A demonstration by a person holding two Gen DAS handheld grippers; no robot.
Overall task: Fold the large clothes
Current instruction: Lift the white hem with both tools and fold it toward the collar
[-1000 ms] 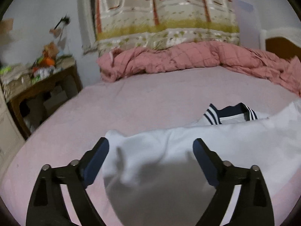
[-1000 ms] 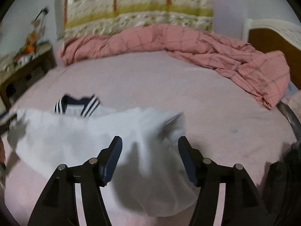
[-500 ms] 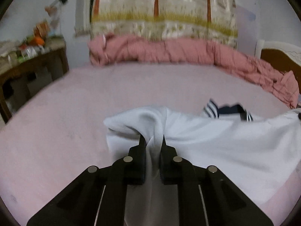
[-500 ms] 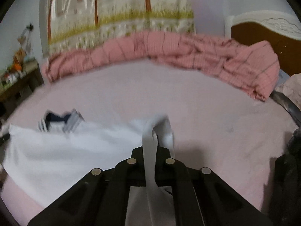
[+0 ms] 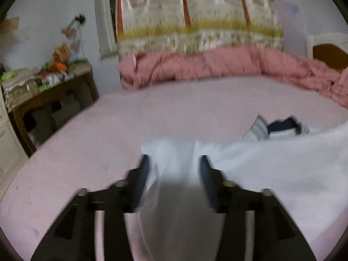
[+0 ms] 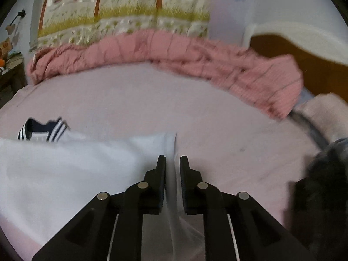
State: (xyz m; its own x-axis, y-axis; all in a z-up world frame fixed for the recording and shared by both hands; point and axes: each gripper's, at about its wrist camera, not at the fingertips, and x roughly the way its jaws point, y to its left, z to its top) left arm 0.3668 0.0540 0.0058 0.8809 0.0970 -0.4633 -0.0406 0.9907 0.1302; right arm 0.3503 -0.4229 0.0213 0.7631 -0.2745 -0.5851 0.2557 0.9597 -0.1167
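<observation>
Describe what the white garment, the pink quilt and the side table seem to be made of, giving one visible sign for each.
White garment: soft matte fabric, probably cotton knit; it drapes and creases, with a striped navy collar.
Pink quilt: padded cloth, likely cotton; stitched squares and puffy folds.
Side table: dark brown wood, apparently varnished; blur leaves the grain unclear.

A shirt (image 5: pixel 271 165) lies spread on the bed (image 5: pixel 174 113), lower right of the left view. A quilt (image 5: pixel 195 67) sits bunched behind it, below a curtain (image 5: pixel 195 17); a cluttered, blurred worktop (image 5: pixel 50 87) stands left.
</observation>
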